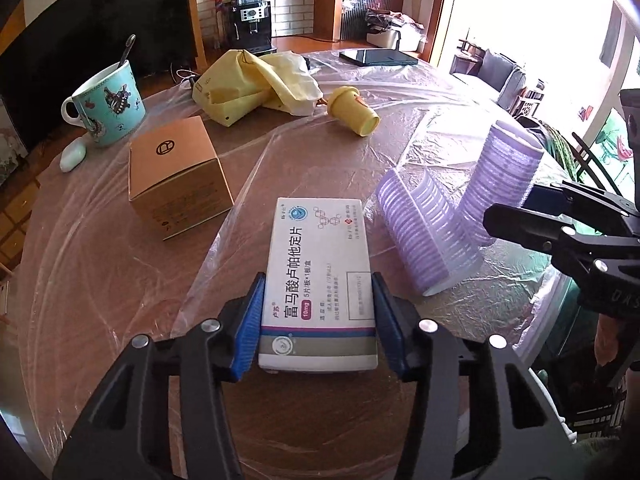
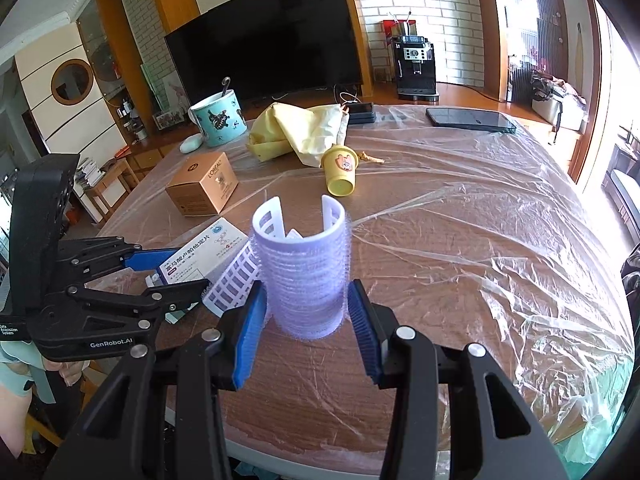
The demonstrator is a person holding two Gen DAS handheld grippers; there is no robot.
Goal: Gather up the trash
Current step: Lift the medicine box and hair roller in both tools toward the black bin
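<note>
Left gripper (image 1: 318,316): blue-padded jaws pinch the near end of a white medicine box (image 1: 320,276), one pad flat against each long side.
Medicine box: lies flat on the plastic-covered bench (image 1: 100,272), long axis running straight away from the left wrist camera, printed face up.
Right gripper (image 2: 306,320): jaws spread on either side of an upright purple hair roller (image 2: 306,276); the pads sit just beside its fuzzy wall, and contact cannot be confirmed.
Upright roller: stands on end on the bench, axis vertical, open slotted rim at the top.
Second roller (image 1: 424,236): lies tipped on its side between the box and the upright roller, touching the upright one, its open end toward the left wrist camera.
Yellow cup (image 2: 340,174): on its side further back, mouth pointing toward the cameras, near a crumpled yellow bag (image 2: 296,132).
Cardboard box (image 1: 176,176): stands left of the medicine box, well apart from it.
Mug (image 1: 106,106): teal, patterned, a spoon handle standing in it, at the bench's far left with a small pale case (image 1: 73,154) beside it.
Right wrist view only: the cardboard box's brand lettering, a cartoon sticker on the yellow cup, the left gripper seen from the side.
Left wrist view only: the medicine box's full printed face.
</note>
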